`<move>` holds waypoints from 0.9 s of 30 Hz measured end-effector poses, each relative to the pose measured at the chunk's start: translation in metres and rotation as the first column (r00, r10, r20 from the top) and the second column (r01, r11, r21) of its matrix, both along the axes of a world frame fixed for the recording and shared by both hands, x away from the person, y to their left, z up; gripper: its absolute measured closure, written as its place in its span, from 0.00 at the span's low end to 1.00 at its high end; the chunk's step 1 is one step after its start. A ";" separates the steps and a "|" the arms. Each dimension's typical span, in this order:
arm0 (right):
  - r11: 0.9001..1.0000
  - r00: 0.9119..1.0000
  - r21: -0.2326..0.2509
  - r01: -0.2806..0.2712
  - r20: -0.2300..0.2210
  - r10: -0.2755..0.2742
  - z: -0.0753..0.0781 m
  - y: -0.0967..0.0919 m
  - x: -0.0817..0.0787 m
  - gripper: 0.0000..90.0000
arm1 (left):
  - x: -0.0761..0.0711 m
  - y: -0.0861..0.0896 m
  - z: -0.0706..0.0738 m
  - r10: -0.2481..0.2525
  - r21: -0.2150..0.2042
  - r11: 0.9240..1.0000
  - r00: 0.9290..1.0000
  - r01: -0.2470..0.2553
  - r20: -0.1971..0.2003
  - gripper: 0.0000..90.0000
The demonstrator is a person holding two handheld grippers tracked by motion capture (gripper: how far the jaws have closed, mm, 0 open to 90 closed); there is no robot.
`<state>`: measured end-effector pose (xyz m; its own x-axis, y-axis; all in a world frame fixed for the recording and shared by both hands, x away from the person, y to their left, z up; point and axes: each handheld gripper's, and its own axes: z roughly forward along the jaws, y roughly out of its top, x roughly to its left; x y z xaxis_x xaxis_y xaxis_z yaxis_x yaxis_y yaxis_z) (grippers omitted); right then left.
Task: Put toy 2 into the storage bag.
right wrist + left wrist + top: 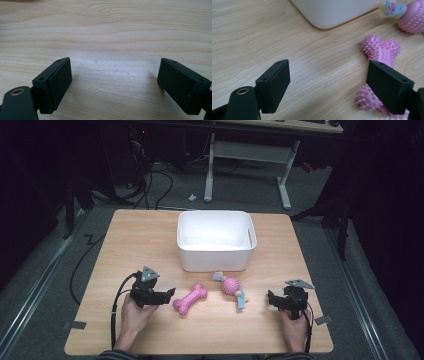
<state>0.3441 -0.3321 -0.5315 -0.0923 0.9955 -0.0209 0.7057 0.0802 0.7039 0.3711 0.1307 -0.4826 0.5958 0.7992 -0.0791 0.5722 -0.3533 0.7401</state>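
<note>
Left gripper [167, 295] is held low on the worktop [125, 245] at near left, jaws released and empty, just beside the pink spiked bone [190, 299]; in the left gripper view one jaw overlaps the bone's near end, so it could be nudged aside or clipped off-centre on a close. The white bin [216, 240] sits far centre, its inside floor washed out. The pink ball-and-rope toy [231, 287] lies right of the bone; its rope could snag. Right gripper [271, 300], near right, is released over bare wood.
</note>
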 end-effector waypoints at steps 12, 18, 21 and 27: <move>1.000 1.000 0.001 0.001 -0.002 -0.001 0.000 0.000 0.000 0.14 | -0.011 -0.024 0.012 -0.084 0.039 0.996 0.997 0.083 0.001 0.22; 1.000 1.000 0.002 -0.002 0.001 0.002 0.000 0.000 0.000 0.15 | -0.014 -0.038 0.009 -0.117 0.061 0.991 0.993 0.118 -0.009 0.26; 1.000 1.000 0.001 -0.002 0.001 0.002 0.000 0.000 0.000 0.15 | -0.014 -0.046 0.006 -0.141 0.081 0.986 0.990 0.142 -0.023 0.27; 1.000 1.000 0.002 -0.002 0.001 0.002 0.000 0.000 0.000 0.15 | -0.014 -0.059 0.004 -0.182 0.104 0.977 0.983 0.184 -0.025 0.35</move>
<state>0.3437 -0.3317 -0.5314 -0.0940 0.9954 -0.0190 0.7048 0.0800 0.7049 0.3572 0.0720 -0.4787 0.7323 0.6809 -0.0102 0.5014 -0.5290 0.6847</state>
